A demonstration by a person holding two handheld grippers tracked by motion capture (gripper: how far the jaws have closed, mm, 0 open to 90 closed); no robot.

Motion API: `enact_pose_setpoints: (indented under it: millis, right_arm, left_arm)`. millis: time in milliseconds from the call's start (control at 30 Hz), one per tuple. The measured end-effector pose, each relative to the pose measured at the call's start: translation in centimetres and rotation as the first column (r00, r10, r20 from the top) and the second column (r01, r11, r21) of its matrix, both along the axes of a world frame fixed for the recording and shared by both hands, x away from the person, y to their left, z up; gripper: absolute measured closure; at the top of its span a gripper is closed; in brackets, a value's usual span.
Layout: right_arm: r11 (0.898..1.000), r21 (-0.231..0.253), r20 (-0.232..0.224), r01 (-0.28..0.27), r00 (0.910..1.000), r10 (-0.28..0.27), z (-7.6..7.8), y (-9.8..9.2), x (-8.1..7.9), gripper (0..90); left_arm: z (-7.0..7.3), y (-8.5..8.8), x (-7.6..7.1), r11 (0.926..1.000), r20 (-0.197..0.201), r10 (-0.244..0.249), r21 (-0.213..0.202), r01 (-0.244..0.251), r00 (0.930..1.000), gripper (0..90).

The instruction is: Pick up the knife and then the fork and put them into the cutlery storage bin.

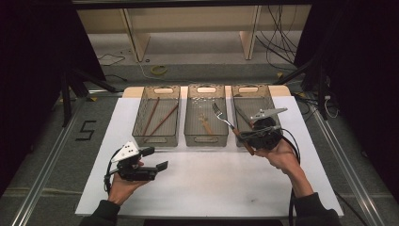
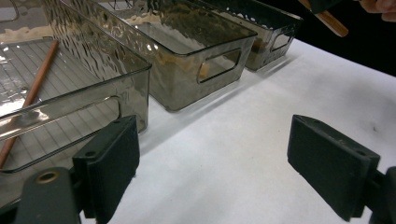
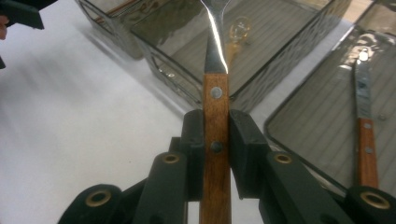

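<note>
The worktop is covered with a smooth white sheet, and the room around it is dark, with a grey floor, wooden shelf legs and loose cables behind. Three clear smoky plastic bins stand in a row at the far side: the left bin holds two long brown sticks, the middle bin holds a small wooden-handled utensil which I cannot identify, and the right bin holds a knife with a wooden handle.

The right forearm reaches forward, and the right claw is in front of the right bin, above the worktop. It is closed tight on the fork, which has a flat riveted wooden handle and shiny metal tines; the tines point over the middle bin.

The left hand rests low on the near left of the worktop. The left claw stands wide open with nothing between its black pads.
</note>
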State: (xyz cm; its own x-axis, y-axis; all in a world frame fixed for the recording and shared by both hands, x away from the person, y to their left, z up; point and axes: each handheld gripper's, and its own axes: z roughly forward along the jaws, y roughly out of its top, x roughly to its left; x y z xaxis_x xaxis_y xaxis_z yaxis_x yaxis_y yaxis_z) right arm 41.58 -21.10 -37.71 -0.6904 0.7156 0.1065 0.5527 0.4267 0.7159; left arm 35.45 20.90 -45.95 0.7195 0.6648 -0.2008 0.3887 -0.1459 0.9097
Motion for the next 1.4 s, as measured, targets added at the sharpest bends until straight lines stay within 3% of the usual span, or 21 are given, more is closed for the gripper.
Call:
enact_pose_setpoints:
  millis: [467,900,1167,1400]
  right_arm:
    - [0.995,0.013,0.015,0.099,0.995,-0.099,0.2,-2.6,1.3,77.5]
    - [0.979,0.018,0.011,0.202,0.9793,-0.202,0.0,-4.7,4.0,77.5]
    - [0.966,-0.012,-0.005,0.259,0.9657,-0.26,-0.1,-5.6,6.0,77.5]
    - [0.96,-0.033,-0.013,0.277,0.9606,-0.278,0.1,-5.6,7.0,77.5]
  left_arm:
    - [0.0,-0.1,0.0,0.9999,0.003,-0.008,0.01,0.008,1.0,16.4]
    - [-0.1,-0.1,0.0,1.0,-0.002,-0.001,0.007,0.001,1.0,16.4]
    - [-0.1,-0.1,0.0,1.0,0.0,0.0,0.006,0.0,1.0,16.4]
    - [-0.1,-0.1,0.0,1.0,-0.001,0.0,0.007,0.0,1.0,16.4]
